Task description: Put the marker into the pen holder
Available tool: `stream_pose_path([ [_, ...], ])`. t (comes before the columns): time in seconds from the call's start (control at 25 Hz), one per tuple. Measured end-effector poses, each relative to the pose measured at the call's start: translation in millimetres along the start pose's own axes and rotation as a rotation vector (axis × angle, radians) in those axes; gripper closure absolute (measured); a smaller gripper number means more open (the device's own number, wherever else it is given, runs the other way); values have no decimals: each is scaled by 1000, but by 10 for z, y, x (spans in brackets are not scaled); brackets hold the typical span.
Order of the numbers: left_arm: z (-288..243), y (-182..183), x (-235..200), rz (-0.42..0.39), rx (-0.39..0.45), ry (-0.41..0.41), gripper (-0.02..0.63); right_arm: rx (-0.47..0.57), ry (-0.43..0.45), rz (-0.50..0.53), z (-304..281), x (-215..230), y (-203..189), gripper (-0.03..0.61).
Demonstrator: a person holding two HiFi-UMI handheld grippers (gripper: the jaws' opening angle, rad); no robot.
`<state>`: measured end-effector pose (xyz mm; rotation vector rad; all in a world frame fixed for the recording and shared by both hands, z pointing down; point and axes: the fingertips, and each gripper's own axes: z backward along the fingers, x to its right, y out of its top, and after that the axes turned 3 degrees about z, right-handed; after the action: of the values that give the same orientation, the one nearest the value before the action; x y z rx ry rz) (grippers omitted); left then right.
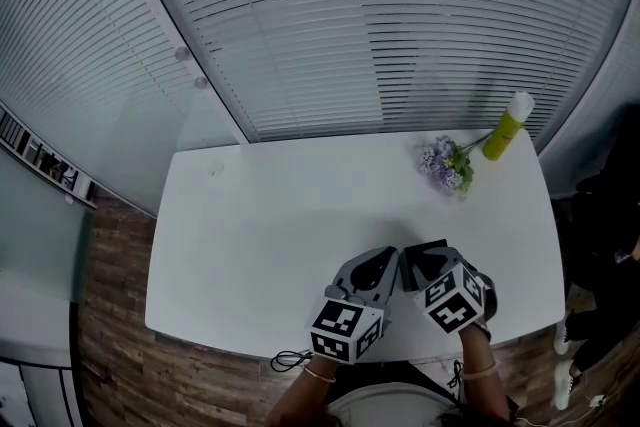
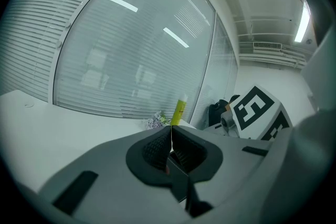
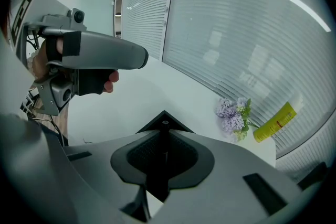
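Note:
A black marker (image 3: 164, 139) stands between the jaws of my right gripper (image 3: 164, 136), which is shut on it; its tip pokes up past the pads. Just beyond that tip lies the black square pen holder (image 3: 164, 119), with one corner showing. In the head view the pen holder (image 1: 428, 250) sits near the table's front edge, right ahead of both grippers. My left gripper (image 1: 385, 262) is beside it on the left, its jaws shut to a thin line (image 2: 171, 139) with nothing seen between them. The right gripper (image 1: 418, 265) is close at its side.
The white table (image 1: 300, 235) has purple flowers (image 1: 445, 165) and a yellow-green bottle (image 1: 507, 127) lying at its far right. A cable (image 1: 290, 358) hangs at the front edge. Slatted window blinds stand behind the table. A person in dark clothes (image 1: 605, 245) is at the right.

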<state>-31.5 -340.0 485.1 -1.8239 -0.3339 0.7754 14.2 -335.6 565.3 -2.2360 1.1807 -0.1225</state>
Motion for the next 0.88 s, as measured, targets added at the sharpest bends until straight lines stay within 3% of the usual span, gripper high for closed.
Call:
stream_pose_path([
  [0.88, 43, -34, 33, 1, -9, -2, 592, 4, -17, 6, -7, 22, -16, 476],
])
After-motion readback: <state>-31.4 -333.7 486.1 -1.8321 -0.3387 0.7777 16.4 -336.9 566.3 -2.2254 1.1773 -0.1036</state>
